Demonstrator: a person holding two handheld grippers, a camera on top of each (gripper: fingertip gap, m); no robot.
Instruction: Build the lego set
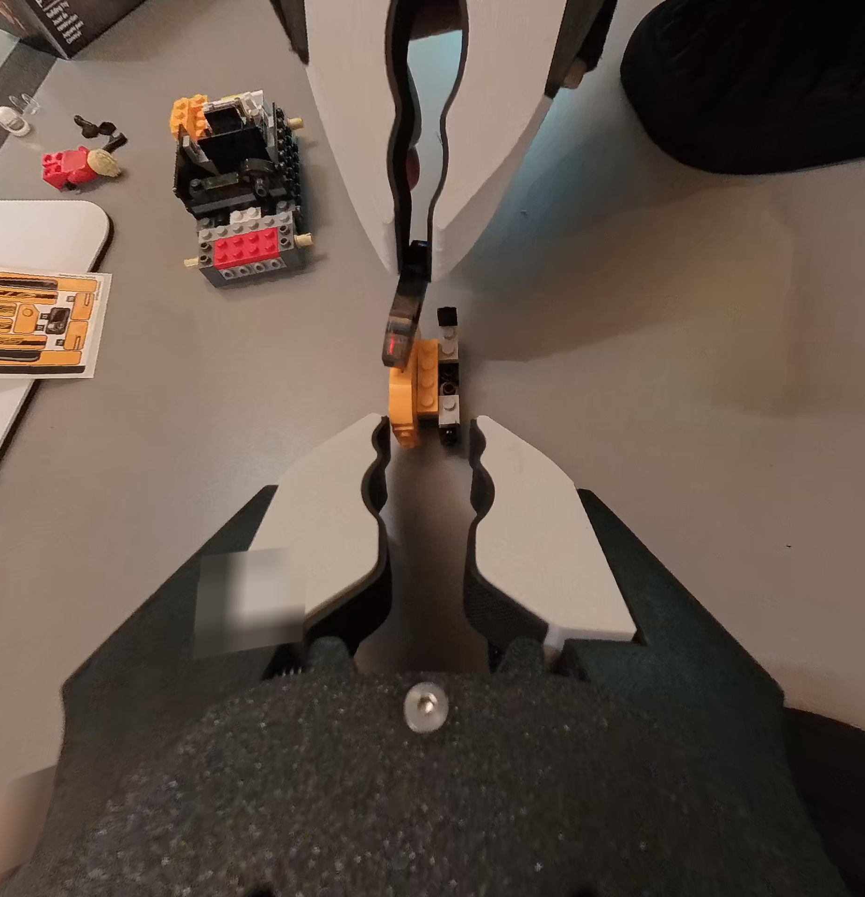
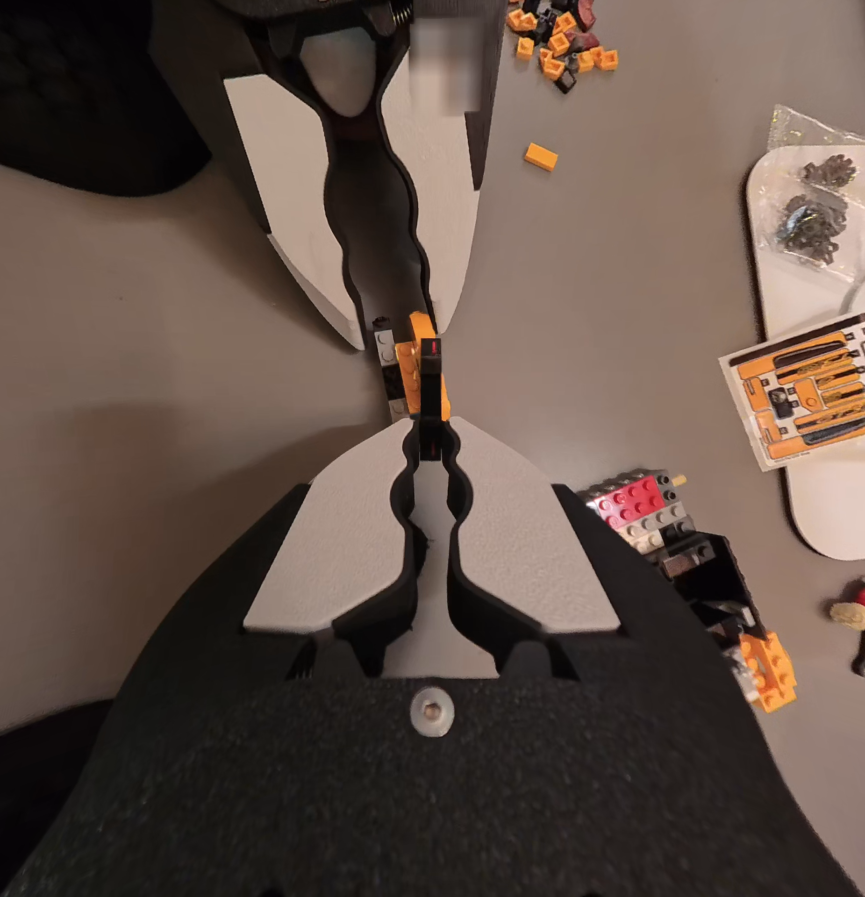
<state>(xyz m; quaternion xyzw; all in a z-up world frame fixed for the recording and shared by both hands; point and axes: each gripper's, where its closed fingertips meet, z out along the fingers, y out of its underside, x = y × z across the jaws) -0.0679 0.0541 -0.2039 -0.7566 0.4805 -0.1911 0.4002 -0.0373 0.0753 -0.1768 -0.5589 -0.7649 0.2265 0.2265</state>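
Note:
A small sub-assembly point(image 1: 428, 378) of orange, black and grey bricks lies on the grey table. My left gripper point(image 1: 428, 429) is open, and its fingertips flank the near end of the sub-assembly without clearly gripping it. My right gripper point(image 2: 430, 429) is shut on a narrow black piece point(image 2: 431, 388) with a red mark. It holds the piece tilted over the orange side of the sub-assembly point(image 2: 406, 373). The black piece point(image 1: 406, 310) also shows in the left wrist view, hanging from the right gripper's tips. The partly built black car point(image 1: 241, 194) stands to the left.
A sticker sheet point(image 1: 37, 325) lies on a white board point(image 1: 42, 233). A red minifigure point(image 1: 76, 165) and clear parts point(image 1: 15, 116) lie near the car. In the right wrist view there are a pile of orange and dark pieces point(image 2: 561, 43), a loose orange tile point(image 2: 541, 157) and a bag of dark parts point(image 2: 814, 213). One gripper's finger ends stand about 5 cm off the other's.

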